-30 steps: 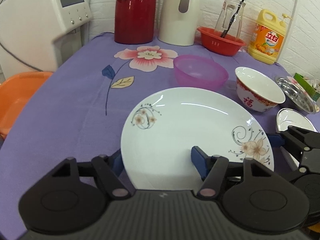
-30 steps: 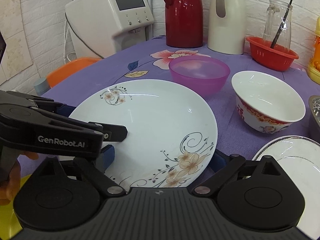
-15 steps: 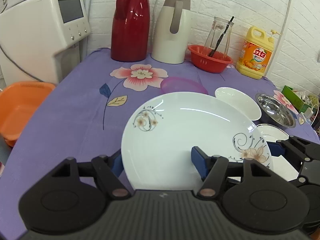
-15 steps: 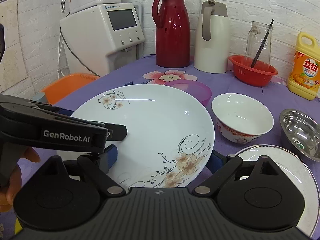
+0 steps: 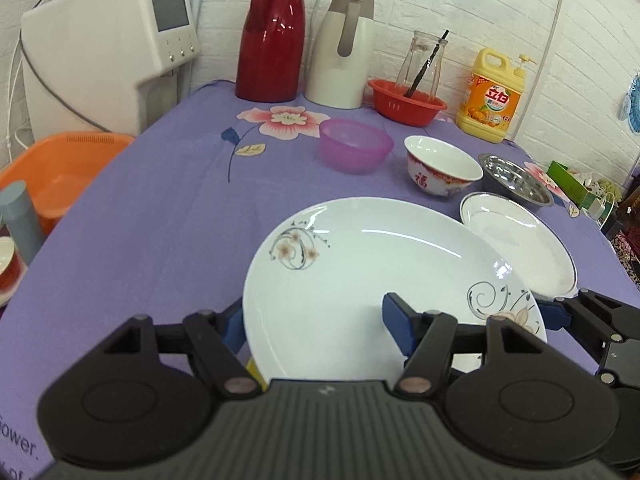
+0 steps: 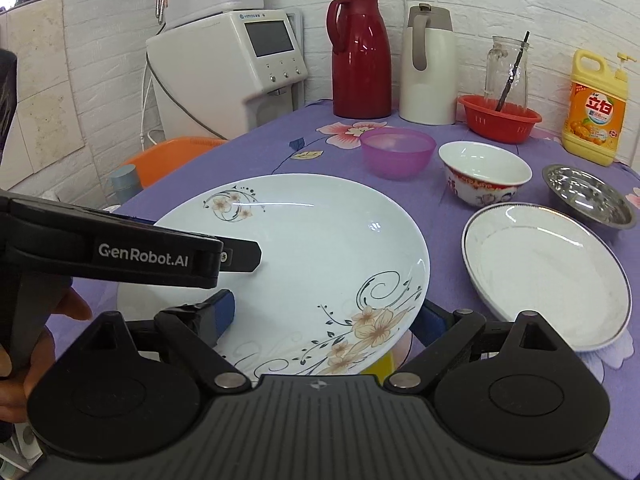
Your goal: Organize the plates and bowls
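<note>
Large floral plate [image 5: 372,272] held off the purple tablecloth [image 5: 152,216] between 2 claws. Left gripper [image 5: 316,322] clamped on the near left rim, 1 blue pad under the rim, the other on the upper face. Right gripper [image 6: 324,312] clamped on the near right rim the same way, beside the orange flower print. Both angled downward toward the table. Bare hand [image 6: 24,360] seen at the left edge of the right wrist view, wrapped round the left tool's handle. Beyond the plate: silver-rimmed plate [image 6: 548,272], red-patterned bowl [image 6: 484,176], pink plastic bowl [image 6: 398,150], steel bowl [image 6: 588,196]. "GenRobot.AI" printed on the left tool. Chinese characters on the yellow detergent bottle [image 6: 594,112].
</note>
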### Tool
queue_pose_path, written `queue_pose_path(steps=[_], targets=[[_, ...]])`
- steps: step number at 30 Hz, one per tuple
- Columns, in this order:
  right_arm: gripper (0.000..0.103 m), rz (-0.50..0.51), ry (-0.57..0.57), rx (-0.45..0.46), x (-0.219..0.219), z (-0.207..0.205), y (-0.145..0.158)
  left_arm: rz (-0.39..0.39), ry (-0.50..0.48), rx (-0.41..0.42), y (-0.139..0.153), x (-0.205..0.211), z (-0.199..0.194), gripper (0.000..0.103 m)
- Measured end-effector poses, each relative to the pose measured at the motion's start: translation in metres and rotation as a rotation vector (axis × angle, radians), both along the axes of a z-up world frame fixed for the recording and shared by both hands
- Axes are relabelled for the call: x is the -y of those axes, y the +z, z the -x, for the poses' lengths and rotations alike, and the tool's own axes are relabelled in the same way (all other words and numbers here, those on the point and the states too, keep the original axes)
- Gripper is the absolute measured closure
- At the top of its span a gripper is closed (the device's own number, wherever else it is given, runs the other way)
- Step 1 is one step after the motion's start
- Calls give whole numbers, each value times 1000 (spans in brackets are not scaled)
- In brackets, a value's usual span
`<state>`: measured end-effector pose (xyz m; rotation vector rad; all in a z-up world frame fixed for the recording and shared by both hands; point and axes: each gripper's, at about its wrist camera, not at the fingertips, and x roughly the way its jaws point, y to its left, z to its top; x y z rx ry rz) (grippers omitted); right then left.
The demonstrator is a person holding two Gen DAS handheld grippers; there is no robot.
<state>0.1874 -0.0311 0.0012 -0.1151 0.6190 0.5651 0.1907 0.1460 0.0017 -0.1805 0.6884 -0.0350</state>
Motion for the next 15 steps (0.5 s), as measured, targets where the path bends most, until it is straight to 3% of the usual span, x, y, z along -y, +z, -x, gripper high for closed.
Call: queue_pose_path(steps=[7,15], targets=[[0,-36,-23,-25,10,34,-10,14,-16,-15,-12,5,34,38],[0,-31,-16,-29,11,39,-16,17,-7,-19,-16,6,38,38]])
